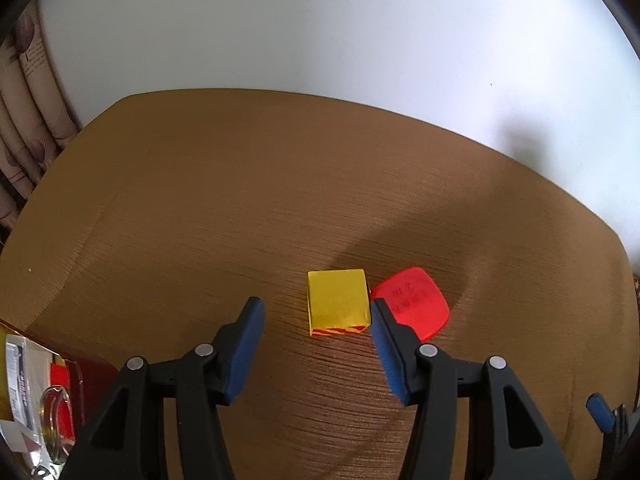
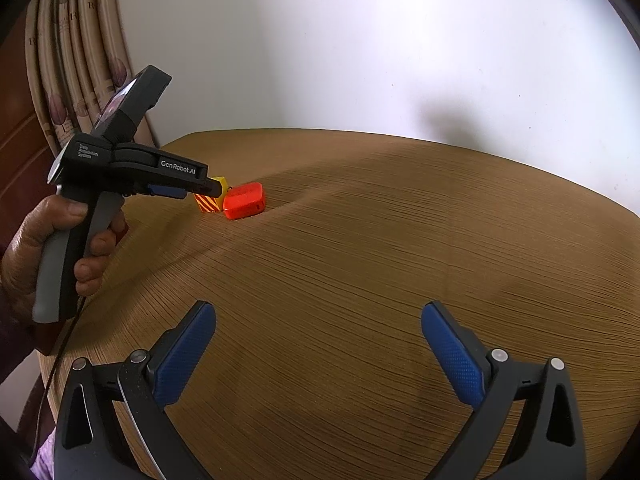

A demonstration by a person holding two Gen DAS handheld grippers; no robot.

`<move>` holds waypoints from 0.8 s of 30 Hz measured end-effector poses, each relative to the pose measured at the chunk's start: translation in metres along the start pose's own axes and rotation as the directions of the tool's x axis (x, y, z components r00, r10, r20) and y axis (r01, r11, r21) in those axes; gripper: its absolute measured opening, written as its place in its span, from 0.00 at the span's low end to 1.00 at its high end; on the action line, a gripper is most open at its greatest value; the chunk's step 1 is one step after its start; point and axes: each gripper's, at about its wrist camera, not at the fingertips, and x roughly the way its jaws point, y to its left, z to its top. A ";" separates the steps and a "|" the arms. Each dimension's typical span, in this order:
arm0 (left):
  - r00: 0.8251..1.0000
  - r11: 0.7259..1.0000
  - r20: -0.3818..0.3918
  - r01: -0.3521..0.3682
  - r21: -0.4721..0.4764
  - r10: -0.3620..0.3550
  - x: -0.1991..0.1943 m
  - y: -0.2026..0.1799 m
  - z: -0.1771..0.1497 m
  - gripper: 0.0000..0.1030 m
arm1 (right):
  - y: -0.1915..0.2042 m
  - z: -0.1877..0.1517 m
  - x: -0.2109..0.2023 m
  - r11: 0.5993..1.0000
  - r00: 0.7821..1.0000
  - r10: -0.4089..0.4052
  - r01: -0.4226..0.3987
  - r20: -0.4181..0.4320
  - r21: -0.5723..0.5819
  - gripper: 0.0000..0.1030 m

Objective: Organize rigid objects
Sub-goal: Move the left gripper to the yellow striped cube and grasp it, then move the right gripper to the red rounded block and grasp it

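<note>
A yellow box with red-striped sides lies on the brown table. A flat red rounded case lies touching its right side. My left gripper is open and empty, just short of the box, with its right finger in front of the red case. In the right wrist view the box and the red case lie at the far left, with the left gripper beside them. My right gripper is open and empty over bare table, far from both.
A packaged item with red and clear plastic lies at the table's left front edge. A curtain hangs at the left and a white wall stands behind the table. A hand holds the left gripper's handle.
</note>
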 end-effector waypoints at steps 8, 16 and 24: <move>1.000 0.999 -0.019 0.021 -0.035 -0.021 0.006 0.012 -0.004 0.54 | -0.001 -0.001 -0.001 1.000 1.000 -0.002 0.002 -0.002 -0.001 0.99; 1.000 0.999 0.024 -0.011 -0.049 0.012 0.004 0.019 -0.016 0.29 | -0.002 -0.001 -0.001 1.000 1.000 -0.001 0.001 -0.002 0.000 1.00; 0.998 0.997 0.054 0.013 -0.075 -0.009 -0.036 0.028 -0.076 0.29 | -0.002 0.001 -0.001 1.000 1.000 0.005 -0.005 -0.006 0.005 0.99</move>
